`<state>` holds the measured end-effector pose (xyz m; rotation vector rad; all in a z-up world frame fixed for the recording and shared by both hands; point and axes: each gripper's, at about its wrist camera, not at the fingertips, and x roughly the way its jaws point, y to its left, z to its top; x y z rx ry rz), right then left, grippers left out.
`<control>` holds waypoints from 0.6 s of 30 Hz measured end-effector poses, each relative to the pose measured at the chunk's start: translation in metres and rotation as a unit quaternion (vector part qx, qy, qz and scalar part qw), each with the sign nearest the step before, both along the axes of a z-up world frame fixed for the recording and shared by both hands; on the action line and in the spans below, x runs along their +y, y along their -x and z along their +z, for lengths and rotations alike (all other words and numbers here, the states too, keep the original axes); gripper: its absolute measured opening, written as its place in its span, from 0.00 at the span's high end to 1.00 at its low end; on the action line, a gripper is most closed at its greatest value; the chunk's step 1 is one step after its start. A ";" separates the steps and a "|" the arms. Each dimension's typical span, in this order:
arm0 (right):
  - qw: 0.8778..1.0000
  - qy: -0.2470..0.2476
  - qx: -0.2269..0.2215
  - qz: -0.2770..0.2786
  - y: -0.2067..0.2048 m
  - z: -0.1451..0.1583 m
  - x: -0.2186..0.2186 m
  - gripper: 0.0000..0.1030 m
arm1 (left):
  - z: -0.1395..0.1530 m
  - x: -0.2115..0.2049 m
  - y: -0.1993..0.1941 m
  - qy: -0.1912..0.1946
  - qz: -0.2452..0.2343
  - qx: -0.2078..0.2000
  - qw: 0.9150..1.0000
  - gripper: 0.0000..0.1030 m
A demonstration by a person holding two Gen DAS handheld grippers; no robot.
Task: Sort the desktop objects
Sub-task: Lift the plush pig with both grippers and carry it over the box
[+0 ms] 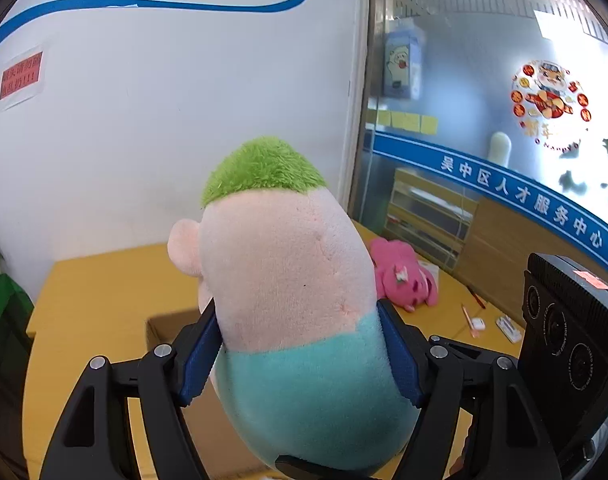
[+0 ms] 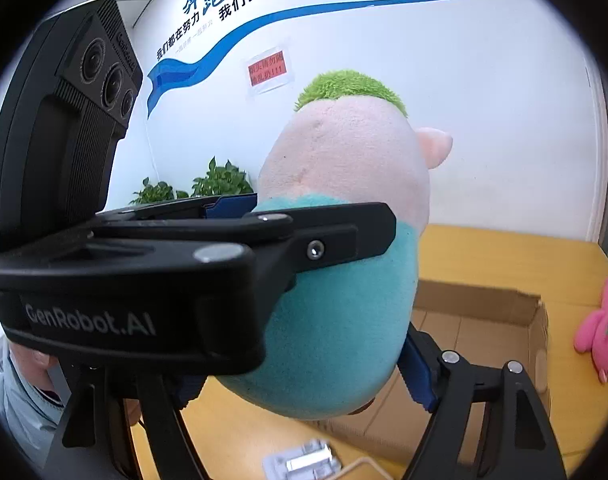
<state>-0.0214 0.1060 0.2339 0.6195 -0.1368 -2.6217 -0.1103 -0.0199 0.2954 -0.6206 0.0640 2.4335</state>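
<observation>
Both grippers, left (image 1: 299, 356) and right (image 2: 304, 364), clamp one green-haired plush doll (image 1: 283, 280) above the cardboard box (image 2: 484, 320) (its face hidden, the box largely blocked).

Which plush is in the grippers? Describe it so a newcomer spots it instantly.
Start at the yellow desk with the open cardboard box on it. Above the box, the left gripper clamps a plush doll at its waist, and the right gripper brackets it from below. Unlike the all-pink plush lying on the desk, it has green hair, a peach head and a teal body.
</observation>
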 end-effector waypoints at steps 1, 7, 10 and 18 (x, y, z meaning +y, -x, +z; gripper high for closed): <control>1.000 0.003 0.000 0.000 0.010 0.007 0.000 0.24 | 0.004 -0.002 0.007 0.001 -0.001 0.005 1.000 0.25; 0.999 0.027 -0.019 -0.001 0.078 0.025 -0.022 0.24 | 0.010 -0.013 0.072 0.001 0.009 0.006 1.000 0.25; 0.999 0.031 -0.031 -0.004 0.110 0.018 -0.033 0.24 | 0.001 -0.019 0.101 -0.002 0.018 -0.007 1.000 0.25; 0.996 0.040 -0.076 -0.013 0.192 -0.025 -0.051 0.24 | -0.052 -0.030 0.186 0.009 0.019 -0.064 0.998 0.25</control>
